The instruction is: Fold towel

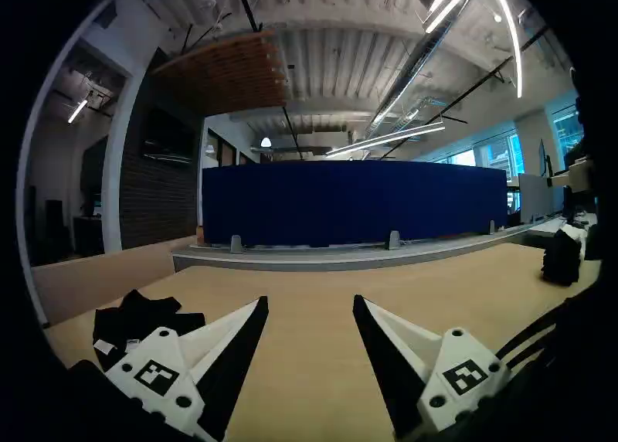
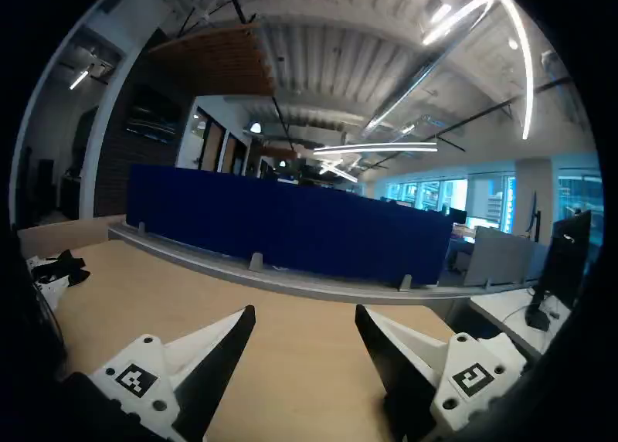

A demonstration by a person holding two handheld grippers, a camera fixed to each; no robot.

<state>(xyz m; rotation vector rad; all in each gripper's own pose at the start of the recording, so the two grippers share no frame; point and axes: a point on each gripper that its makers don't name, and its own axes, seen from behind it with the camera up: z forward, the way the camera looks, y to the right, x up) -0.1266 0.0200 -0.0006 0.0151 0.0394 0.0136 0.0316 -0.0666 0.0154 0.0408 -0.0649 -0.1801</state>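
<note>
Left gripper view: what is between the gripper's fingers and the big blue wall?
Only bare tabletop runs from the open left gripper to the grey rail under the blue wall, in the left gripper view.

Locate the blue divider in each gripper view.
Left gripper view: blue divider spans the centre, beyond the table.
Right gripper view: blue divider runs from left to centre-right, slanting downward.
Shared landmark: brown slatted ceiling panel, upper left in both.
</note>
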